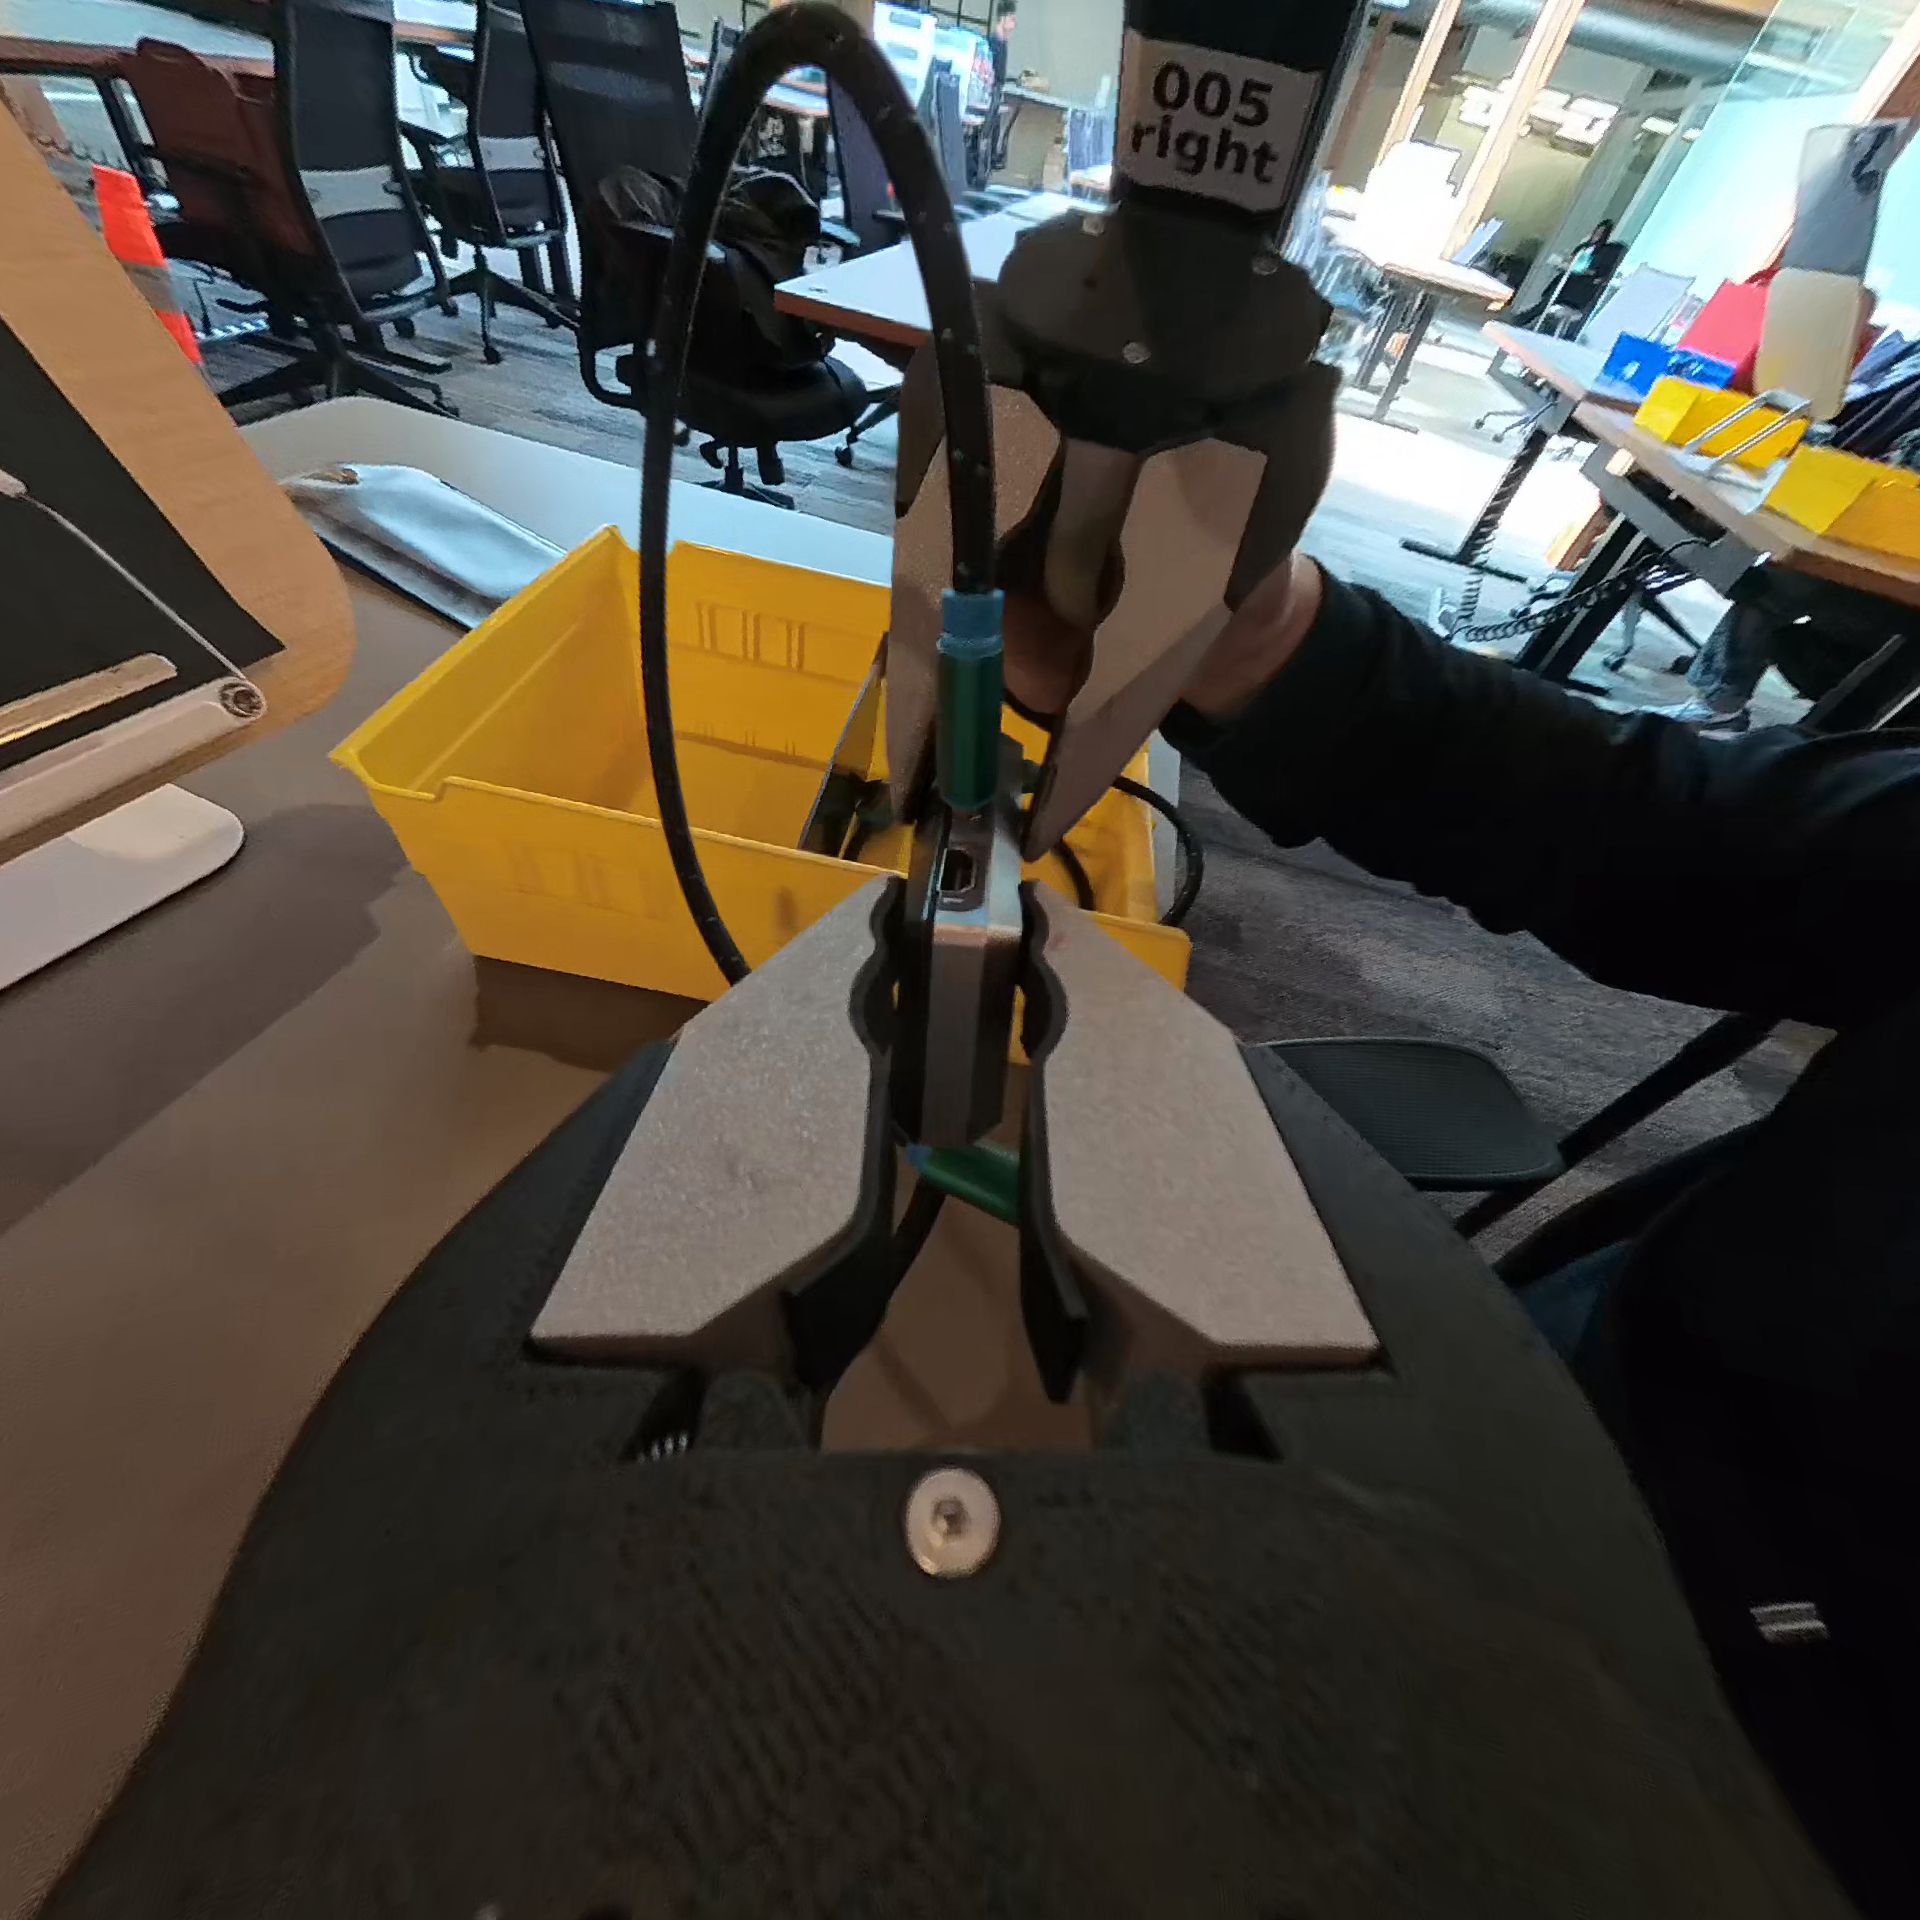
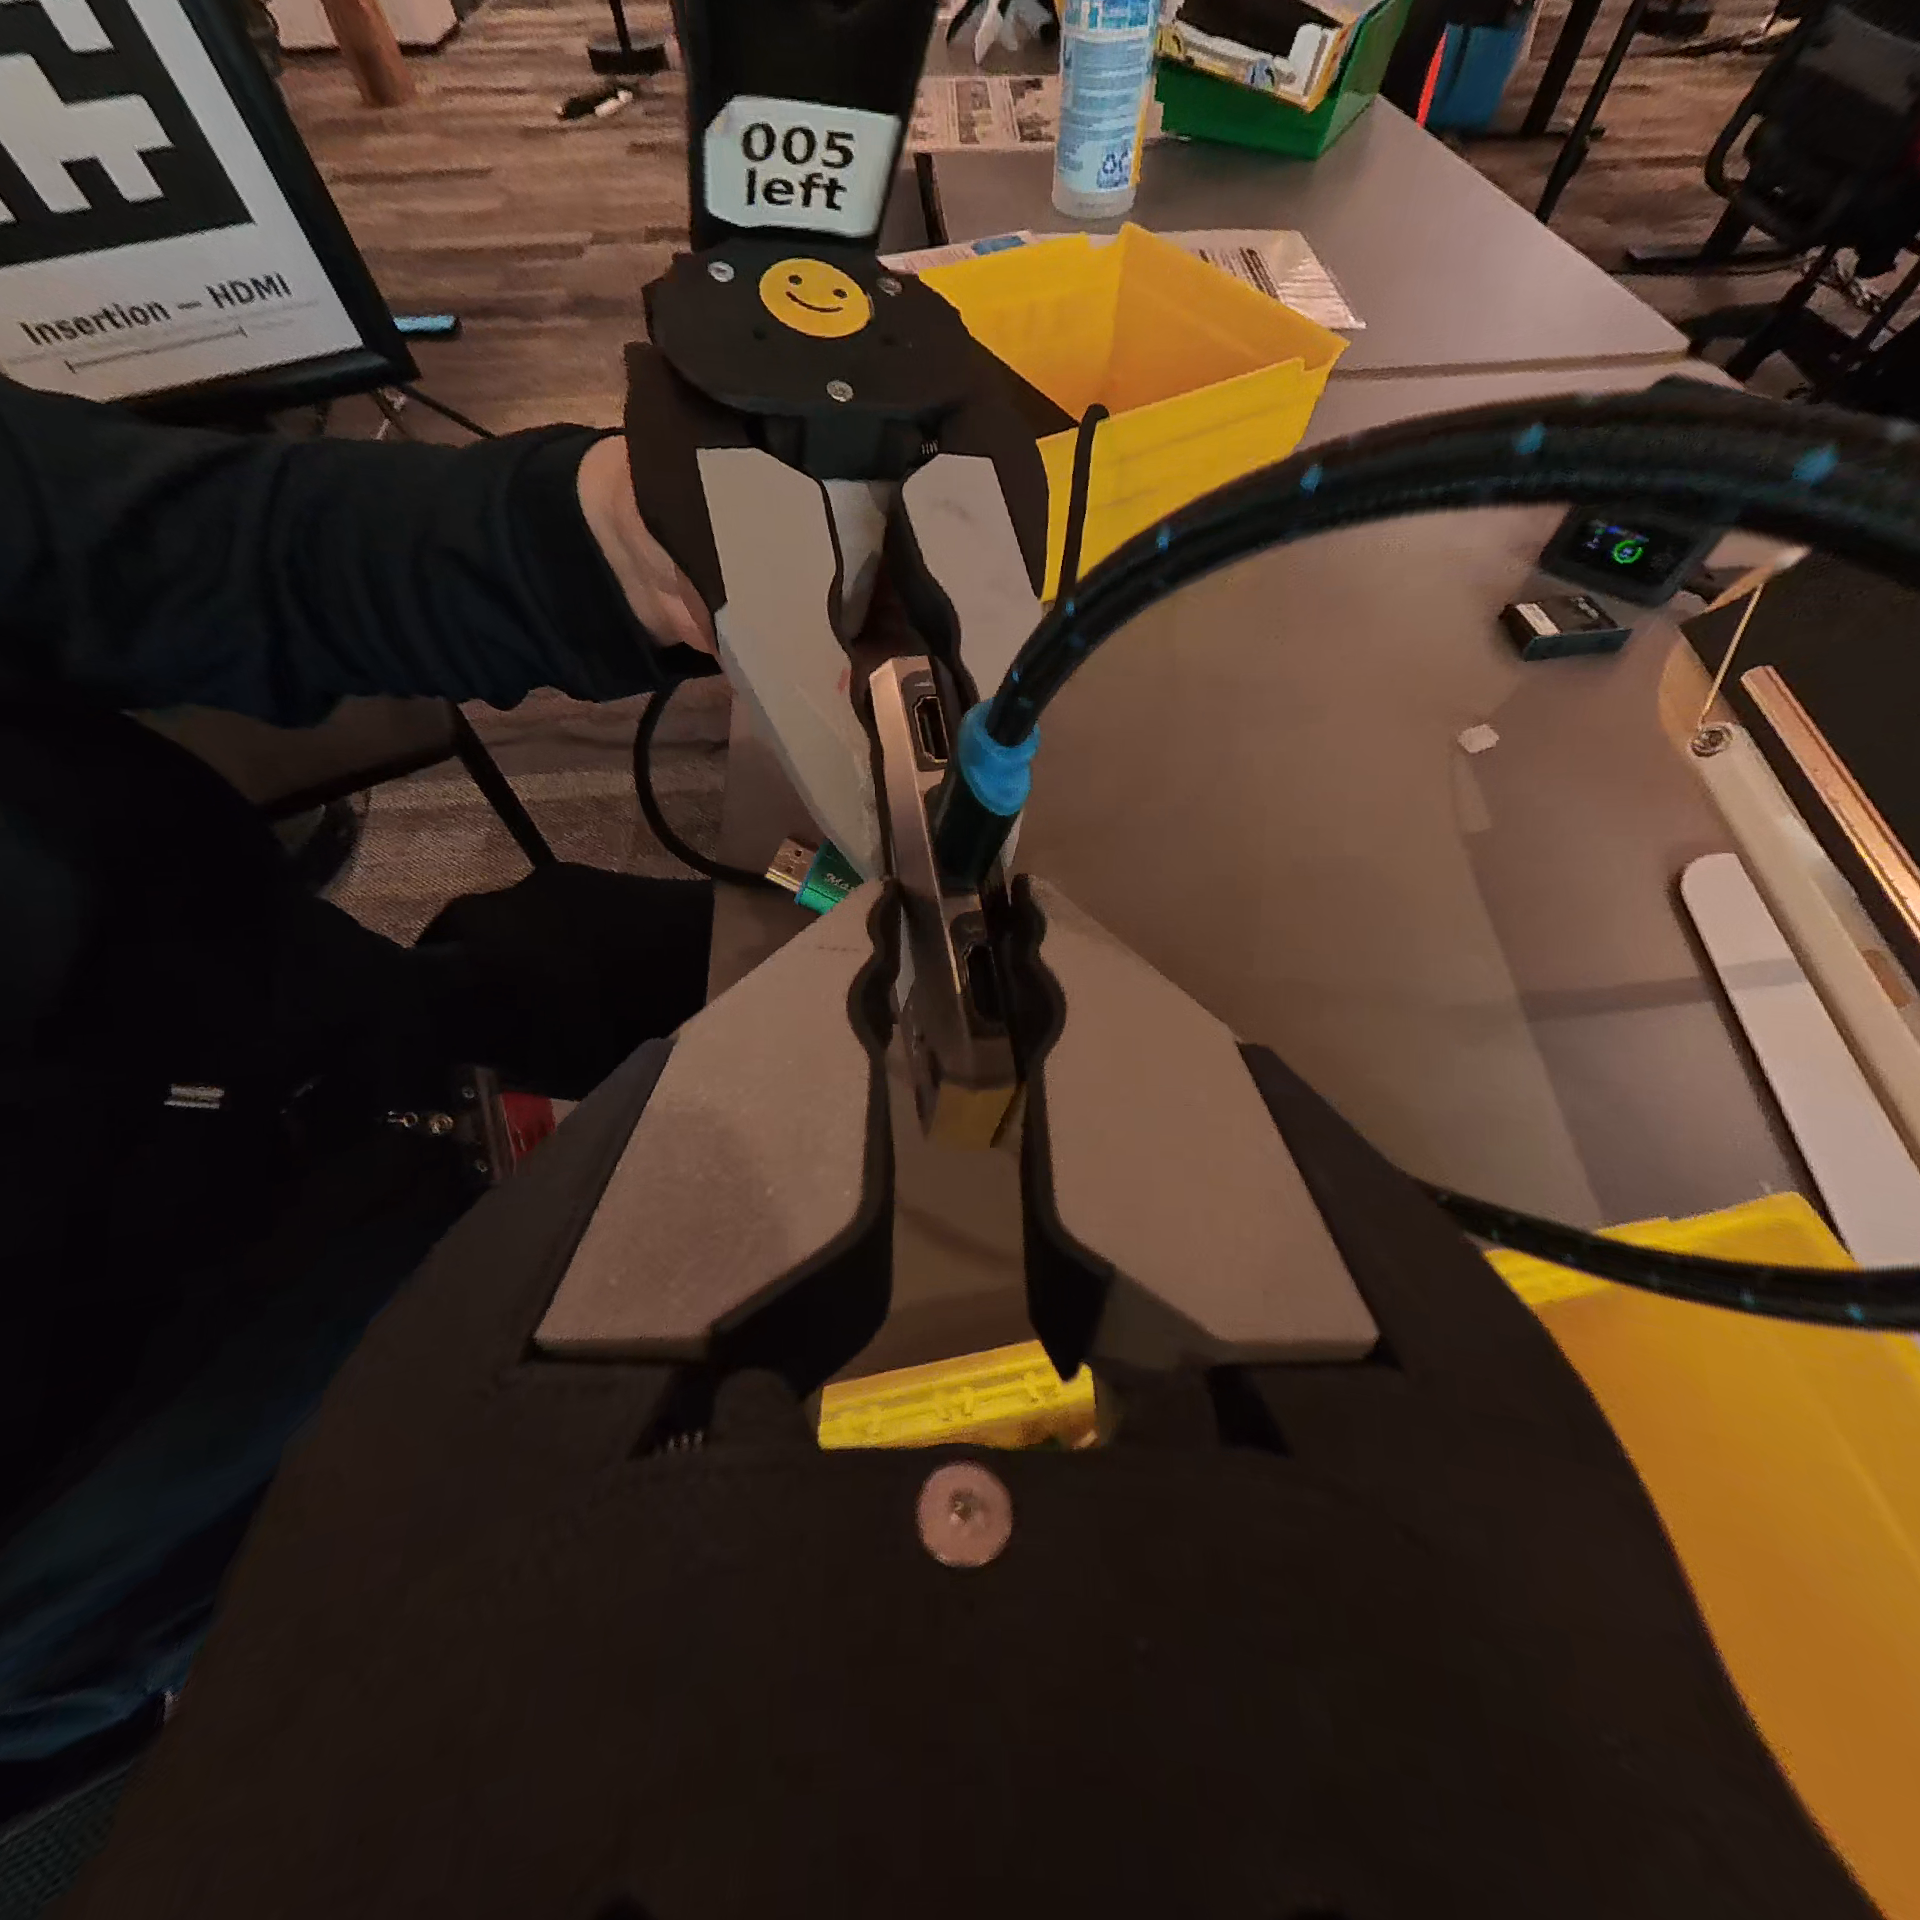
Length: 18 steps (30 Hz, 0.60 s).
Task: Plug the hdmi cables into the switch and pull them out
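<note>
The switch (image 1: 961,997), a thin grey slab, is held edge-up in the air above the table (image 1: 260,1091), in front of a yellow bin (image 1: 540,769). It is clamped at its lower end by the left gripper (image 1: 961,909), whose jaws are closed flat against its two faces.

A green plug (image 1: 968,717) with a blue collar is seen standing against the upper part of the switch, and its braided black cable (image 1: 665,520) arches up and over in a wide loop. The plug is judged to be seated in a port, or very nearly so; the metal tip is not seen. The right gripper (image 2: 956,896) is set astride this plug and the switch end. Its jaws stand a narrow gap apart on either side, and it cannot be told whether the plug is pressed by them.

Two ports are seen empty in the right wrist view. A second green plug (image 2: 810,868) with a bare gold tip is seen hanging loose below the switch, connected to nothing.

Progress is judged partial: one cable is at its port, either just inserted or about to be withdrawn. The second cable's insertion and the pulling out are taken as outstanding.
</note>
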Available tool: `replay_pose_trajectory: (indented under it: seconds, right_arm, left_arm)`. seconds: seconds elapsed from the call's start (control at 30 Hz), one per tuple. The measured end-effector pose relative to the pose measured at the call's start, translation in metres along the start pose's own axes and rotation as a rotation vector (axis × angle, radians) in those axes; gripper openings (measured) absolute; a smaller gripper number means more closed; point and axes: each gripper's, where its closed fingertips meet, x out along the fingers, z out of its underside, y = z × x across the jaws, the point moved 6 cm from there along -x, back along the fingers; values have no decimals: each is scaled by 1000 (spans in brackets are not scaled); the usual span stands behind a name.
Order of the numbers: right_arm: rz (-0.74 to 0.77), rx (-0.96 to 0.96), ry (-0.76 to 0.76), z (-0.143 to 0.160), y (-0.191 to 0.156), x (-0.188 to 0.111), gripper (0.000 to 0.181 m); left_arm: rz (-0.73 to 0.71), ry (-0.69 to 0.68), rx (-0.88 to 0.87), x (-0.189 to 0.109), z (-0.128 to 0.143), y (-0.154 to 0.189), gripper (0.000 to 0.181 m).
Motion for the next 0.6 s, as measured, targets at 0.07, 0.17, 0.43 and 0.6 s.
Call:
replay_pose_trajectory:
  seconds: [0.07,0.17,0.43,0.6]
  right_arm:
    - [-9,15,30,-2,1,-4,17]
    - [7,24,68,-5,5,-10,10]
    - [9,21,65,-4,3,-7,9]
    - [2,20,63,-4,3,-4,10]
  left_arm:
    - [4,6,-4,-1,0,1,18]
    - [-2,-6,1,0,2,1,18]
    - [-11,-4,7,2,0,1,18]
    - [-13,-10,9,4,0,2,18]
